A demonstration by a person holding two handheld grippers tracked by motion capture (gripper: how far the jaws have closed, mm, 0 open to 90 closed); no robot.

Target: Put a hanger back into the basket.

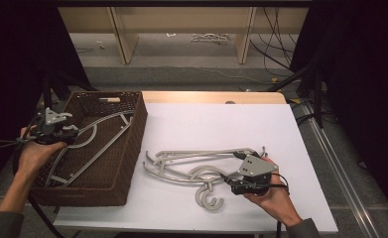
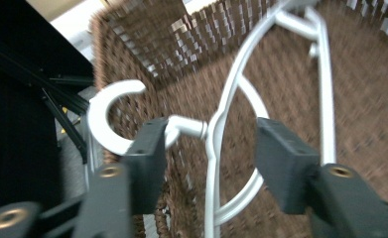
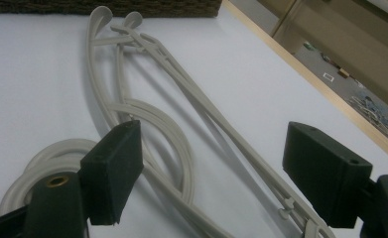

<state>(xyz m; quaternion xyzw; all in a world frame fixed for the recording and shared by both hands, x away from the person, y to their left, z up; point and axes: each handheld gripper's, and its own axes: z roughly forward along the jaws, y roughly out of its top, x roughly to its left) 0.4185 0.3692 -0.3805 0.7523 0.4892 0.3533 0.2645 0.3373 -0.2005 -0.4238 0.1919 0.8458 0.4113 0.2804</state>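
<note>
A white board [image 1: 221, 124] covers most of the table, with a strip of bare wood [image 1: 216, 96] showing along the far edge. Beyond that edge, light wooden legs [image 1: 123, 34] stand on a grey floor, where black cables [image 1: 273, 44] trail at the right. A small pale tangle [image 1: 209, 37] lies on the floor farther back.

brown woven basket [image 1: 127, 148], pale grey hangers [image 1: 191, 163], white table [image 1: 261, 129].

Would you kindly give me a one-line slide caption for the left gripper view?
Open left tongs straddle a grey hanger lying in the brown wicker basket.
</note>
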